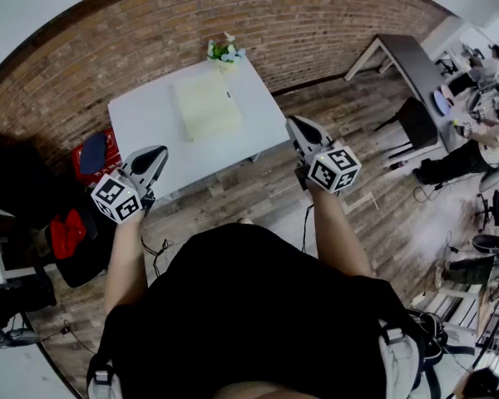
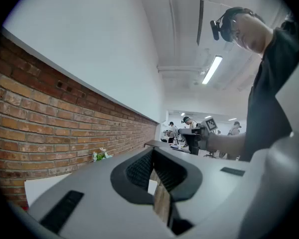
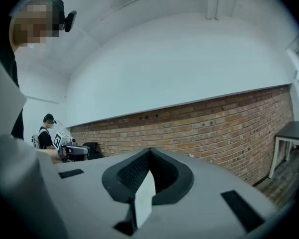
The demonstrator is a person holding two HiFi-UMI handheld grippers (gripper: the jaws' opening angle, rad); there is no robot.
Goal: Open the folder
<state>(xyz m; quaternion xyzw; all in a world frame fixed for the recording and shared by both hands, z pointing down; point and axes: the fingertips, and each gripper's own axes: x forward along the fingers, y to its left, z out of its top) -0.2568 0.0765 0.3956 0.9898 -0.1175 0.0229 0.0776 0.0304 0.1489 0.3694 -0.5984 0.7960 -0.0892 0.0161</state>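
While one folder (image 1: 206,105) lies closed, one table (image 1: 141,119)

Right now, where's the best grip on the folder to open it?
Likely the right long edge of the folder cover, right gripper coming low from that side: it lies flat and closed; a dark tab there hints the opening.

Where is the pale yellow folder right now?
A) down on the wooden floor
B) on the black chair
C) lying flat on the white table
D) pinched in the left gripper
C: the pale yellow flat folder lies on the white rectangular table, just in front of the small bunch of flowers.
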